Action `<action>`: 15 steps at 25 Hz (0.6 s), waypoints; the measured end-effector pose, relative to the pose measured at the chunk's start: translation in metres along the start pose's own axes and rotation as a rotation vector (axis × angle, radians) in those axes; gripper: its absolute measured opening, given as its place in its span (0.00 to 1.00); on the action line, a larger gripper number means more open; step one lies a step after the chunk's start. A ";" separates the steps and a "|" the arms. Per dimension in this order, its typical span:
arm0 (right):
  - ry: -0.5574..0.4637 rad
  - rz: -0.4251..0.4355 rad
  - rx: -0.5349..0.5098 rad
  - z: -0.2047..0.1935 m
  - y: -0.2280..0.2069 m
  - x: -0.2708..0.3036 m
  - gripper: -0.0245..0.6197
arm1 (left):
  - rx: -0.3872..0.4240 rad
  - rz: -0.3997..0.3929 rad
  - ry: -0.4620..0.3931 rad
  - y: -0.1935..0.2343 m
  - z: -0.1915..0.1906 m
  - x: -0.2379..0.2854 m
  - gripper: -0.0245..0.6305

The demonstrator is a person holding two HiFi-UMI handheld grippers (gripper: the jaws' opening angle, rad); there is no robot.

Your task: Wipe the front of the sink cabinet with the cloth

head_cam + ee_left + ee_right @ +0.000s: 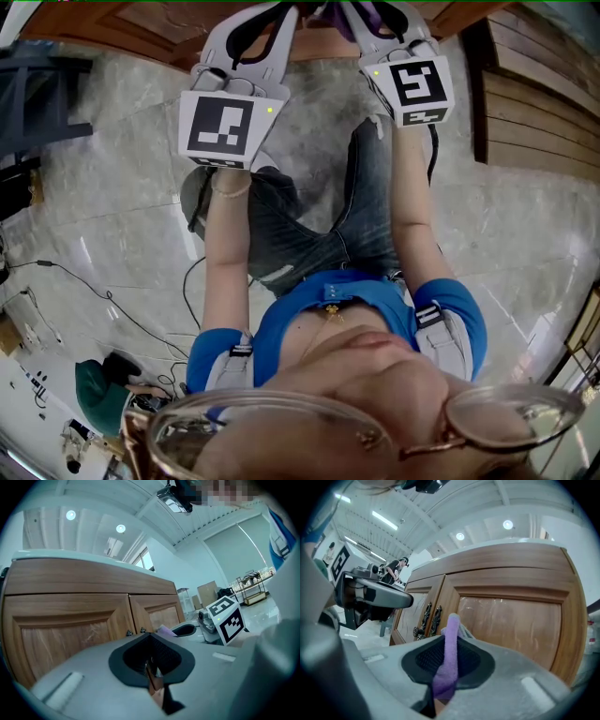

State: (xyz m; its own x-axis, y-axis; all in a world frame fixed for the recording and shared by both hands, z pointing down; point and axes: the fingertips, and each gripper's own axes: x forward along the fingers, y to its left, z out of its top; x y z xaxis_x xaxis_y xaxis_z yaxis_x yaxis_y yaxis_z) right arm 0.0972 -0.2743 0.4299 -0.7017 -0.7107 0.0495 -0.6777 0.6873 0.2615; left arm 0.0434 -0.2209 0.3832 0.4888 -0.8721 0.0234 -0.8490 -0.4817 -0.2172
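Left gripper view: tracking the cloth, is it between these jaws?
No, the left gripper is shut on nothing; the purple cloth is clamped in the right gripper.

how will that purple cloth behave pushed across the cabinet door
Probably floppy: the purple cloth folds thin, pinched in the shut right gripper. Likely light, and its fuzzy pile should drag on the cabinet door rather than slip.
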 end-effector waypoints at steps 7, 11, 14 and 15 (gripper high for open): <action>0.026 -0.027 0.000 -0.006 -0.021 -0.014 0.12 | -0.013 -0.019 -0.003 -0.005 0.001 0.003 0.04; 0.031 -0.051 0.016 -0.011 -0.036 -0.022 0.12 | -0.010 -0.028 -0.005 -0.008 0.002 0.005 0.04; 0.049 -0.075 0.016 -0.017 -0.050 -0.032 0.12 | -0.010 -0.035 -0.008 -0.011 0.004 0.007 0.04; 0.056 -0.086 0.016 -0.019 -0.054 -0.035 0.12 | -0.011 -0.038 -0.007 -0.012 0.004 0.007 0.04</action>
State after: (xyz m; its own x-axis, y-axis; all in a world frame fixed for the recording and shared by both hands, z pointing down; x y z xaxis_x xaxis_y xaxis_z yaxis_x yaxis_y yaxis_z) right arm 0.1631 -0.2893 0.4323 -0.6282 -0.7738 0.0812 -0.7383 0.6258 0.2518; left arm 0.0579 -0.2213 0.3824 0.5221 -0.8525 0.0242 -0.8318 -0.5153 -0.2060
